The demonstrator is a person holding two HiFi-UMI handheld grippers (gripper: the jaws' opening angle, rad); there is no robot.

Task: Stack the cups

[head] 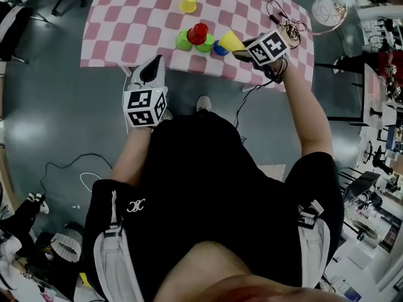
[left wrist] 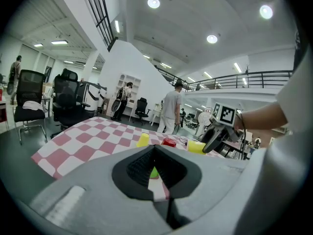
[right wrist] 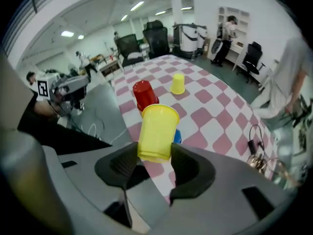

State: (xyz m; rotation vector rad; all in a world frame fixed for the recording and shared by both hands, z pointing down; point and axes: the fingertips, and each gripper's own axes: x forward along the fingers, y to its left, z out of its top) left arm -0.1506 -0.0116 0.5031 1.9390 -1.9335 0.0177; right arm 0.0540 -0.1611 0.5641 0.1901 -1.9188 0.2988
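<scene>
On the pink-and-white checked table point(head: 126, 17) a red cup point(head: 199, 33) stands upside down on two green cups point(head: 183, 41), with a blue cup point(head: 220, 50) just to their right. Farther back a yellow cup point(head: 187, 3) stands alone, upside down. My right gripper point(head: 242, 48) is shut on a second yellow cup point(head: 231, 40) and holds it tilted above the blue cup; its pads clamp that cup's base point(right wrist: 155, 153). My left gripper point(head: 155, 61) hangs off the table's front edge, its jaws together and holding nothing point(left wrist: 154, 151).
A tangle of cables point(head: 286, 24) lies on the table's right end, with a round wire-frame thing point(head: 329, 10) beyond it. A white cable point(head: 69, 165) runs over the floor at left. People and office chairs point(left wrist: 29, 102) stand far behind the table.
</scene>
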